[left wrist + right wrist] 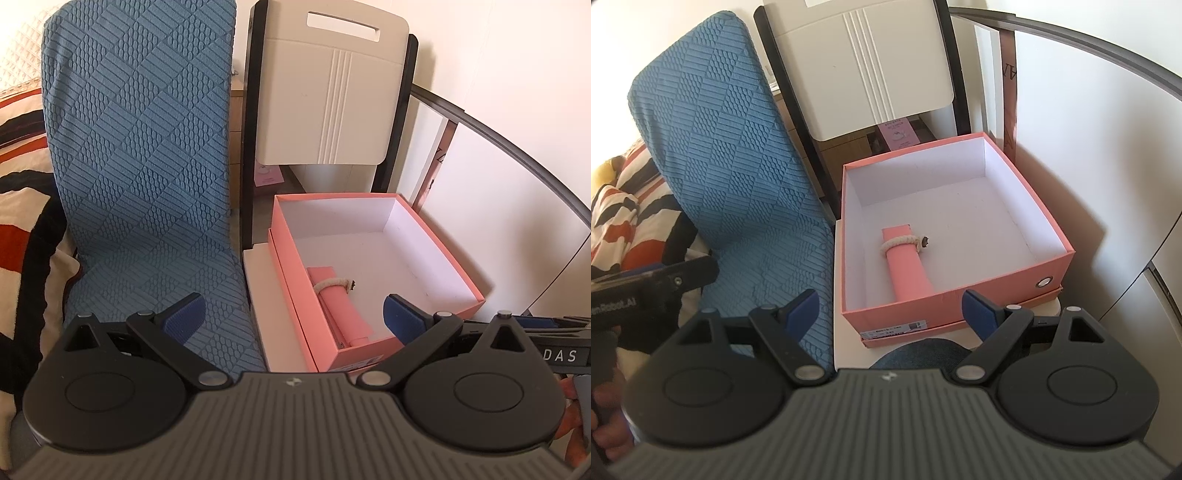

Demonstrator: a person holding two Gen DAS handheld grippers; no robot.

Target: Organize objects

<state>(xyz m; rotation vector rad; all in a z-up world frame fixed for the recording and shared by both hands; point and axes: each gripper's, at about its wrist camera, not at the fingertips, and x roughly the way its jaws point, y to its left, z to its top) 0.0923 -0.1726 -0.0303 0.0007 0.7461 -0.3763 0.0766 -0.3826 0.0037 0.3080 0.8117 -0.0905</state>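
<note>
Right wrist view: spread, empty right gripper (890,314) faces pink roll (907,264) lying lengthwise dead ahead (left gripper (293,315) likewise spread, empty).

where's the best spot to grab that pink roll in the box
Grip the pink roll across its bare middle, just below the cream cord, coming down from above. It lies flat on the floor of the pink box, whose walls block a side approach. The right tool, open, looks nearest.
</note>
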